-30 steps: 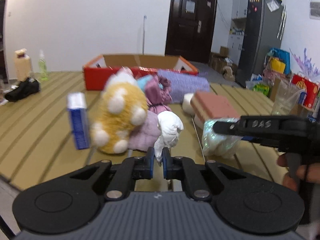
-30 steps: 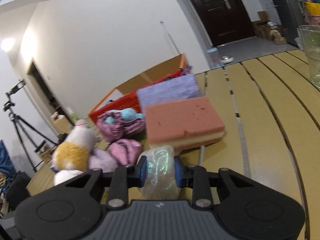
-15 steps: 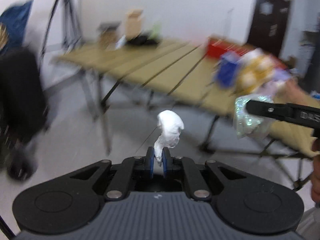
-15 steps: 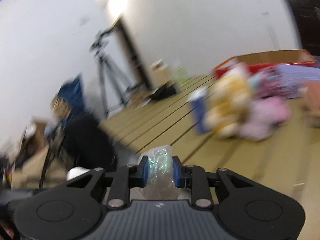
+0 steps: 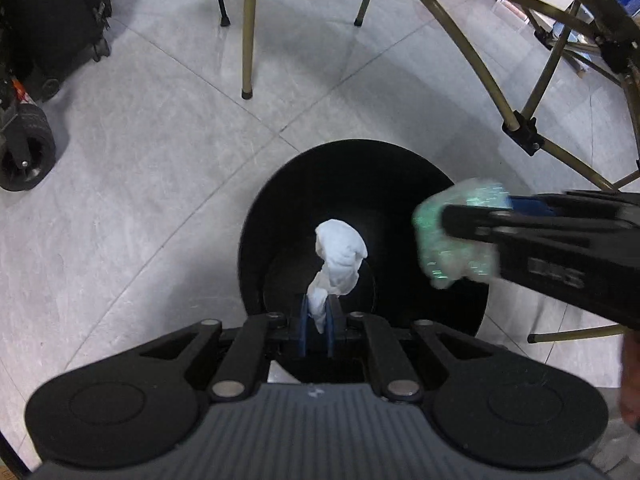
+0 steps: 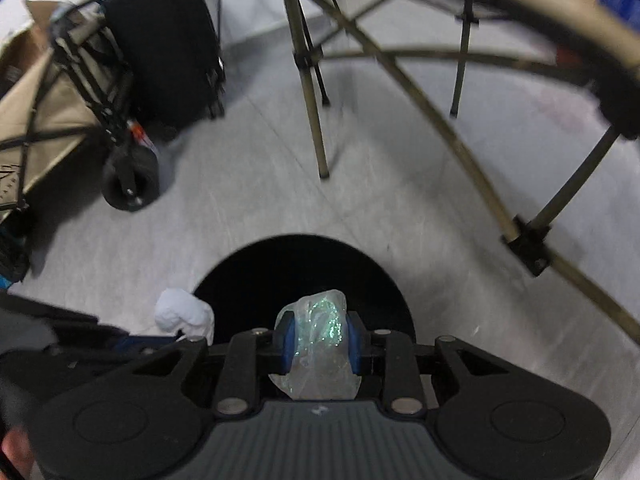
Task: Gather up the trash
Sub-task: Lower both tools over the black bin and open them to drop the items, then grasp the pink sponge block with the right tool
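A round black trash bin point(image 5: 280, 200) stands on the grey tiled floor; it also shows in the right wrist view point(image 6: 256, 264). My left gripper point(image 5: 316, 320) is shut on a crumpled white tissue point(image 5: 340, 252) and holds it over the bin's opening. My right gripper point(image 6: 318, 340) is shut on a crumpled clear plastic wrapper point(image 6: 320, 336) with green glints, above the bin's near rim. In the left wrist view the wrapper point(image 5: 452, 240) hangs over the bin's right side. The tissue point(image 6: 184, 312) shows at the left in the right wrist view.
Folding table legs point(image 5: 248, 28) and cross braces point(image 5: 520, 128) stand beyond and right of the bin. A black suitcase point(image 5: 48, 12) and a cart wheel point(image 5: 24, 152) are at the left. A folding wagon point(image 6: 60, 100) shows in the right wrist view.
Both grippers swung away from the table top and down toward the floor. They now hold the tissue and the wrapper over the black bin, still gripped.
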Tool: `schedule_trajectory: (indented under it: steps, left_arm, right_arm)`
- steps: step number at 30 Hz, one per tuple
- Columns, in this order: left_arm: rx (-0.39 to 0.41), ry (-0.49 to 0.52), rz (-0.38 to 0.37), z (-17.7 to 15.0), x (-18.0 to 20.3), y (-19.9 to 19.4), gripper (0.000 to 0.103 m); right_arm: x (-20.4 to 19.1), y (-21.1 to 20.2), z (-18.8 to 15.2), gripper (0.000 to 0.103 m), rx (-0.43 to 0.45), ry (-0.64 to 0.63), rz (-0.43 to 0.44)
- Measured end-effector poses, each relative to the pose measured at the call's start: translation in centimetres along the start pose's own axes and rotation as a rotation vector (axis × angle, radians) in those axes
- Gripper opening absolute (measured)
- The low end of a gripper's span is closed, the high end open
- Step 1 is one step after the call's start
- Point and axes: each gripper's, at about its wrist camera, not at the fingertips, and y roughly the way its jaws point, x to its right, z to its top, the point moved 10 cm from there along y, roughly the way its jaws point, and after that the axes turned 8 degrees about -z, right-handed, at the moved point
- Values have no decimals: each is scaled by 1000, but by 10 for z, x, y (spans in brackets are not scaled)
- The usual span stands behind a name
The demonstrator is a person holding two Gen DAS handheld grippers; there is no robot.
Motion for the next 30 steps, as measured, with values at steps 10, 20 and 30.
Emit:
schedule_trajectory:
  steps: [10,20,30]
  left_arm:
    - [-36,-18,81,-12,-15,22,75]
    - [-44,-65,86,-14,-18,26,85]
    - [68,-77,166,-13,-22,-6,85]
  right_arm:
    - [9,30,3,59,-32,39,4]
    - [19,45,4,67,-50,51,-31]
    - [20,25,1,68,-6,23,-56]
